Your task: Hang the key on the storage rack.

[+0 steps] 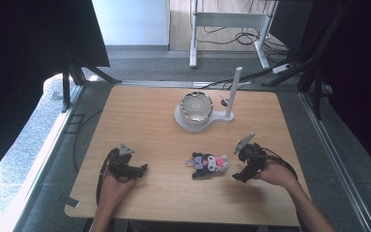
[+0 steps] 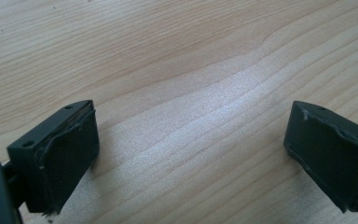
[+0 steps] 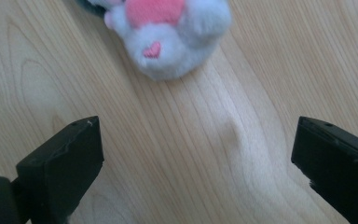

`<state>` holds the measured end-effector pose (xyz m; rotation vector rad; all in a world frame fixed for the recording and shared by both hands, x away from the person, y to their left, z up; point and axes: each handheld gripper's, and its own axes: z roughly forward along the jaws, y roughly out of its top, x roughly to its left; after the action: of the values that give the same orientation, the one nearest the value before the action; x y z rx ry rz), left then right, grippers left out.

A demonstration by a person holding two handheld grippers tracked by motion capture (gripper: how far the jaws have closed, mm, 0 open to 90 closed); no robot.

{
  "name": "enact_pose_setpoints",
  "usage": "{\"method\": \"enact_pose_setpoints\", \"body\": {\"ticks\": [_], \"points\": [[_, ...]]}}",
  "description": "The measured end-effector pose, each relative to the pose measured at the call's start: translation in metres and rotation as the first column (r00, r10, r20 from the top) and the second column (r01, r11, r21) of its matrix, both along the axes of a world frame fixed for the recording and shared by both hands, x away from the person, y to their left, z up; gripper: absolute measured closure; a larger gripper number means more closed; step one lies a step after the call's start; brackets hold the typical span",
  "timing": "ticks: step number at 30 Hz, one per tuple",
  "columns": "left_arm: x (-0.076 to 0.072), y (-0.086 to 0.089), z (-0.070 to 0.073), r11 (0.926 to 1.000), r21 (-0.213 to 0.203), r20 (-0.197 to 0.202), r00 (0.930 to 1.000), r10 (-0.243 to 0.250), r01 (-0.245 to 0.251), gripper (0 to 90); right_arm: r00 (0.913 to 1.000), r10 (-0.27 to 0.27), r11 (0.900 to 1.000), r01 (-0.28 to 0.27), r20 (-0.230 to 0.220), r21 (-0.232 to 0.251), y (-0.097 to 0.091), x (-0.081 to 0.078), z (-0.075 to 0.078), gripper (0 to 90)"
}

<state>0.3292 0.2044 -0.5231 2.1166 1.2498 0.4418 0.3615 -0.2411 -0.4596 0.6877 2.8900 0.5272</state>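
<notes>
A small plush toy, black, white and pink, lies on the wooden table between my two hands. Its white and pink end lies just beyond my right gripper, whose jaws stand wide apart over bare wood. That right gripper sits a little to the toy's right, held low. My left gripper rests near the table's front left, open, with only wood grain between its jaws.
A shiny round bowl sits on a white base at the table's far middle, with a white upright post beside it. Beyond the table are a desk frame and cables on the floor.
</notes>
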Motion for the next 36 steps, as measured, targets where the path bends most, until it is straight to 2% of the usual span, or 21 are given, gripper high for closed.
{"method": "enact_pose_setpoints", "body": {"ticks": [14,17,21,26,27,31,35,36], "points": [[0.0,0.0,0.0,1.0,0.0,0.0,1.0,0.0,0.0,3.1,0.9965,0.083,0.9953,-0.083,-0.012,-0.049,0.032,0.011,-0.001,1.5],[0.0,0.0,0.0,1.0,0.0,0.0,1.0,0.0,0.0,3.0,0.9927,0.12,0.9907,-0.121,-0.013,-0.063,0.044,0.015,-0.001,3.7],[0.0,0.0,0.0,1.0,0.0,0.0,1.0,0.0,0.0,3.0,0.99,0.14,0.9875,-0.141,-0.015,-0.07,0.051,0.016,-0.001,5.2],[0.0,0.0,0.0,1.0,0.0,0.0,1.0,0.0,0.0,3.1,0.9801,0.197,0.9752,-0.198,-0.028,-0.098,0.069,0.02,-0.002,13.3],[0.0,0.0,0.0,1.0,0.0,0.0,1.0,0.0,0.0,3.0,0.9754,0.218,0.9697,-0.22,-0.031,-0.106,0.072,0.022,-0.003,13.2],[0.0,0.0,0.0,1.0,0.0,0.0,1.0,0.0,0.0,3.0,0.9708,0.236,0.9624,-0.24,-0.041,-0.128,0.079,0.024,-0.006,13.4],[0.0,0.0,0.0,1.0,0.0,0.0,1.0,0.0,0.0,3.1,0.9577,0.28,0.9434,-0.287,-0.067,-0.166,0.091,0.027,-0.011,17.4],[0.0,0.0,0.0,1.0,0.0,0.0,1.0,0.0,0.0,3.1,0.9577,0.28,0.9434,-0.287,-0.067,-0.166,0.091,0.027,-0.011,17.4]]}}
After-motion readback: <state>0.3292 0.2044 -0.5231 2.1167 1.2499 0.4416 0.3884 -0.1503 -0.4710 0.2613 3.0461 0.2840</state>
